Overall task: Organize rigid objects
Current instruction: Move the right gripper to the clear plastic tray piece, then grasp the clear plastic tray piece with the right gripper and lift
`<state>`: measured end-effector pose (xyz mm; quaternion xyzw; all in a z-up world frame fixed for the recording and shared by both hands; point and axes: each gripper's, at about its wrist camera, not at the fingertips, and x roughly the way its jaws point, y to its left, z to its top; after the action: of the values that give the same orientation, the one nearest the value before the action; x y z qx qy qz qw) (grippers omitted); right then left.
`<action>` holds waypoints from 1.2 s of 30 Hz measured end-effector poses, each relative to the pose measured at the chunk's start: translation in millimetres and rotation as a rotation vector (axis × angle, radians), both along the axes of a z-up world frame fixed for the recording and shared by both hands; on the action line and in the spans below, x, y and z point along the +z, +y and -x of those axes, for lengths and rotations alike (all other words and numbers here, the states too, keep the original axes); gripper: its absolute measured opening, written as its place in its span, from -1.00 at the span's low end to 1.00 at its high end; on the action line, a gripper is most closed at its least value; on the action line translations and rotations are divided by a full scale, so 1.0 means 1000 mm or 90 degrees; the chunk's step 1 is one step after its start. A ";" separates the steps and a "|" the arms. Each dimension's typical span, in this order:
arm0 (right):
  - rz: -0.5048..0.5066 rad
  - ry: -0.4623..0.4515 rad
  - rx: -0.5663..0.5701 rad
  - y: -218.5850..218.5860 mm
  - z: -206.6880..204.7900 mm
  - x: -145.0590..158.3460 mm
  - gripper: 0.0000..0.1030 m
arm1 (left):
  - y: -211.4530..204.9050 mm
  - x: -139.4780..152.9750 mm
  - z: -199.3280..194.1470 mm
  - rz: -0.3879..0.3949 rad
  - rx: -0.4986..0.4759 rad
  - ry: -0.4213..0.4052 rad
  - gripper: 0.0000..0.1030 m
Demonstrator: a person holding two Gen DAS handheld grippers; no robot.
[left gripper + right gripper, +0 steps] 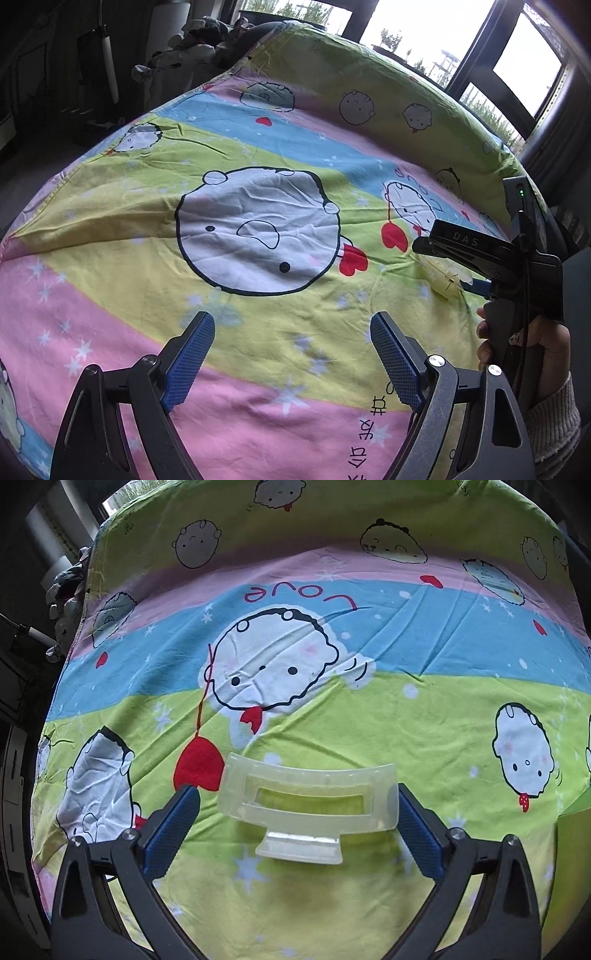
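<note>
The work surface is a bed covered by a striped cartoon-print sheet (258, 147) in pink, blue and green bands.

Left claw (291, 354): jaws stand wide apart over the green and pink bands. Nothing lies between the blue pads (188, 358); the claw holds nothing.

Right claw (299, 823): points steeply down at the sheet, jaws wide apart. A translucent hair clip (306, 805) lies on the green band between the pads. The right-hand pad sits just beside or against the clip's end; contact cannot be confirmed. The left-hand pad stands clear of it.

In the left wrist view, the right claw (443, 258) appears at the right edge with the clip (443, 277) beneath it, and a hand (528, 343) in a knitted sleeve grips its handle.
</note>
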<state>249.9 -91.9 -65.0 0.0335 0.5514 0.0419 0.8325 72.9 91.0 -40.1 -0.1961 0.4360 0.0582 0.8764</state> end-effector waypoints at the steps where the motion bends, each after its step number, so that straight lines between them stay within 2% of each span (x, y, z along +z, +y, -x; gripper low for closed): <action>1: -0.002 -0.007 -0.001 -0.001 0.000 0.000 0.93 | -0.001 0.000 0.000 0.001 -0.004 -0.001 0.68; 5: 0.019 -0.026 0.003 -0.003 0.000 0.001 0.71 | 0.000 0.001 0.000 0.003 -0.002 -0.002 0.68; 10: 0.015 -0.049 0.008 -0.011 0.012 0.009 0.70 | 0.001 0.000 -0.001 0.001 0.002 0.004 0.68; 14: -0.022 -0.051 0.029 -0.018 0.045 0.023 0.71 | 0.000 -0.001 -0.001 0.001 -0.003 0.003 0.68; 20: -0.005 -0.035 0.090 -0.018 0.113 0.029 0.71 | -0.004 -0.003 0.000 0.004 -0.005 0.006 0.68; 25: -0.060 0.006 0.057 -0.036 0.143 0.016 0.74 | -0.015 -0.006 0.000 -0.008 -0.020 0.015 0.68; 30: -0.037 -0.002 0.059 -0.037 0.149 0.010 0.74 | -0.024 -0.007 0.002 -0.007 -0.037 0.009 0.68; 34: -0.097 -0.026 0.041 -0.054 0.154 0.024 0.74 | -0.035 -0.003 0.005 -0.024 -0.046 -0.013 0.68; 36: -0.114 -0.046 0.026 -0.065 0.158 0.034 0.74 | -0.041 -0.001 0.006 -0.017 -0.067 -0.026 0.68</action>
<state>92.2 -156.9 -30.8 0.0951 0.5157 0.1095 0.8444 66.5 49.5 -40.8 -0.1620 0.4269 0.0136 0.8896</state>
